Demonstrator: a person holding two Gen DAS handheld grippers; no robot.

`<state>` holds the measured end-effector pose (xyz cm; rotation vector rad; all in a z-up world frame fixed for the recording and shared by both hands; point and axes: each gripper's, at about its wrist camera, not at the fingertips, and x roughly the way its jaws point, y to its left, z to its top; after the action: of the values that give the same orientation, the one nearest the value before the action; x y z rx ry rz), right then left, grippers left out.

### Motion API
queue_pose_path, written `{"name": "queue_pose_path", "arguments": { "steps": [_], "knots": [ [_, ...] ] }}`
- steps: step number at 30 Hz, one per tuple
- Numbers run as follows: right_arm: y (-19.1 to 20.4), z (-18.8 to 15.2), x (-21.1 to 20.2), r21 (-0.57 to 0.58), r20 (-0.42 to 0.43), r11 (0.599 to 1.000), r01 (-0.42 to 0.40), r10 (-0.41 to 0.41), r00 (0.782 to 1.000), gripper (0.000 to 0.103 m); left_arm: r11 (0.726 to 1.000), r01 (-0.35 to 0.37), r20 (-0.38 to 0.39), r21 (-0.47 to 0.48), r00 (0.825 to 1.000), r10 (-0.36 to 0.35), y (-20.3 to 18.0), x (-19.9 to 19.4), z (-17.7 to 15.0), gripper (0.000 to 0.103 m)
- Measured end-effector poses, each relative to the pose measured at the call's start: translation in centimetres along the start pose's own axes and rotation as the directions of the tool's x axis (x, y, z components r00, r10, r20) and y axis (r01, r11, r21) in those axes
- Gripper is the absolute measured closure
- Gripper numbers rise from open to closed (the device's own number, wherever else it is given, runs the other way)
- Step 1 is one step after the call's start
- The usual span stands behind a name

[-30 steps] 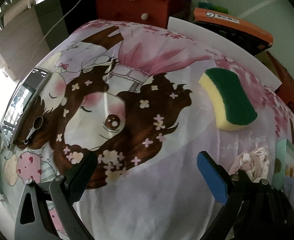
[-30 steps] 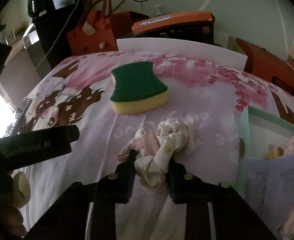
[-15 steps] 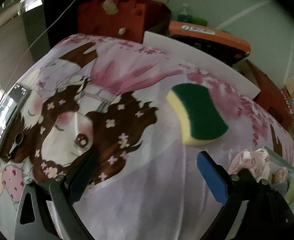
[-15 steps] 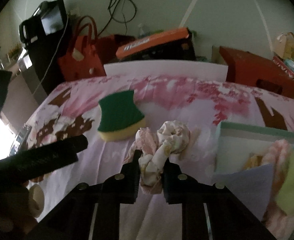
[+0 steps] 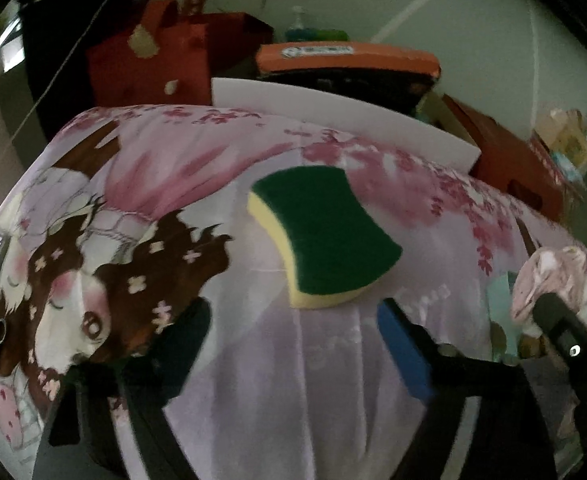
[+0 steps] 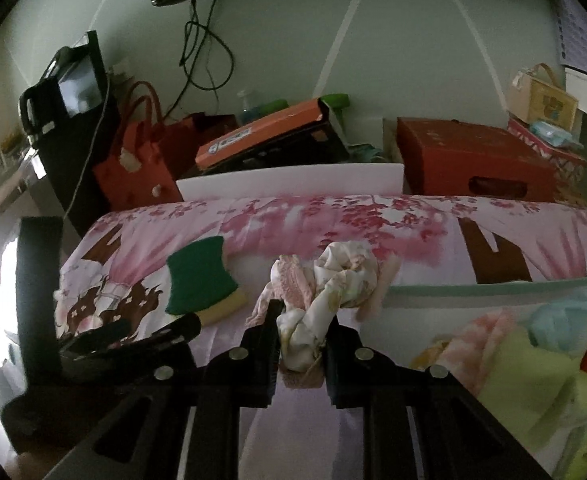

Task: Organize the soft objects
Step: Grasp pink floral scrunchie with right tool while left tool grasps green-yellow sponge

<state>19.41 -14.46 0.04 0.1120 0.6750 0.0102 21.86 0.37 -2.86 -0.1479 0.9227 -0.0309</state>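
Observation:
A green and yellow sponge lies on the pink cartoon bedsheet; it also shows in the right wrist view. My left gripper is open and empty, just short of the sponge. My right gripper is shut on a knotted pale floral cloth and holds it lifted above the sheet, left of a mint green bin. The cloth also shows in the left wrist view, at the right.
The bin holds several soft items, pink, blue and lime. A white board stands at the bed's far edge. Behind it are a red bag, an orange box and a red box.
My right gripper has lifted the floral cloth off the sheet and moved toward the bin. My left gripper has moved closer to the sponge, still open.

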Motion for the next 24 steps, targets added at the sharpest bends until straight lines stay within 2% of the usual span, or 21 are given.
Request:
{"name": "queue_pose_path", "arguments": {
  "steps": [7, 11, 13, 16, 20, 24],
  "knots": [
    [-1.2, 0.1, 0.2, 0.038, -0.008, 0.999, 0.006, -0.006, 1.000, 0.083, 0.997, -0.017, -0.008, 0.075, 1.000, 0.018, -1.3, 1.8, 0.2, 0.041],
    [-1.6, 0.1, 0.3, 0.050, -0.012, 0.999, 0.009, -0.009, 1.000, 0.083, 0.995, -0.011, 0.003, 0.101, 1.000, 0.010, -1.9, 2.3, 0.3, 0.045],
    [-1.7, 0.1, 0.3, 0.054, -0.014, 0.999, 0.010, -0.009, 1.000, 0.083, 0.993, -0.010, 0.013, 0.118, 1.000, 0.008, -2.2, 2.4, 0.4, 0.059],
    [-1.7, 0.1, 0.4, 0.058, -0.017, 0.998, 0.009, -0.008, 1.000, 0.083, 0.992, 0.019, 0.011, 0.127, 1.000, -0.020, -2.6, 2.5, 0.5, 0.060],
    [-1.8, 0.1, 0.4, 0.060, -0.020, 0.998, 0.010, -0.009, 1.000, 0.083, 0.988, 0.005, 0.024, 0.157, 1.000, -0.009, -3.1, 2.4, 0.5, 0.064],
    [-1.8, 0.1, 0.4, 0.060, -0.022, 0.998, 0.010, -0.009, 1.000, 0.083, 0.989, 0.015, 0.034, 0.147, 0.999, -0.020, -2.9, 2.2, 0.4, 0.066]
  ]
}}
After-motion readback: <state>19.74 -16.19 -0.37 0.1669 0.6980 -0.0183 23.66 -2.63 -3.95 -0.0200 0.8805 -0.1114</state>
